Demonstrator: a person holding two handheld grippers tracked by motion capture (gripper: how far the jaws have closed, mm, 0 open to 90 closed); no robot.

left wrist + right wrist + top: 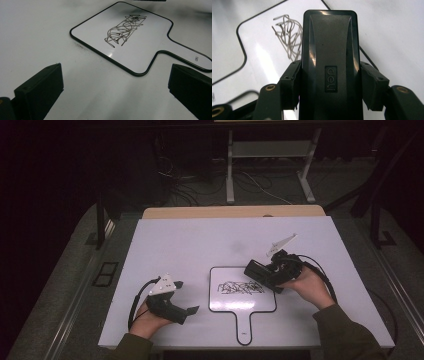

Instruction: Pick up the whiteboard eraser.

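A small paddle-shaped whiteboard (235, 302) with a black rim lies on the white table, its handle toward the front edge. A black scribble (240, 287) covers its upper part, seen too in the left gripper view (125, 31) and the right gripper view (288, 37). My right gripper (264, 273) is shut on a black eraser (329, 62), which hangs over the board's upper right corner. The eraser (256, 269) sticks out to the left of the hand. My left gripper (186, 312) rests at the front left of the table, open, with bare table between its jaws.
The white table (200, 245) has a wooden strip along its far edge. Behind it stand a metal frame (270, 165) and loose cables on the floor. Dark rails run along both sides of the table.
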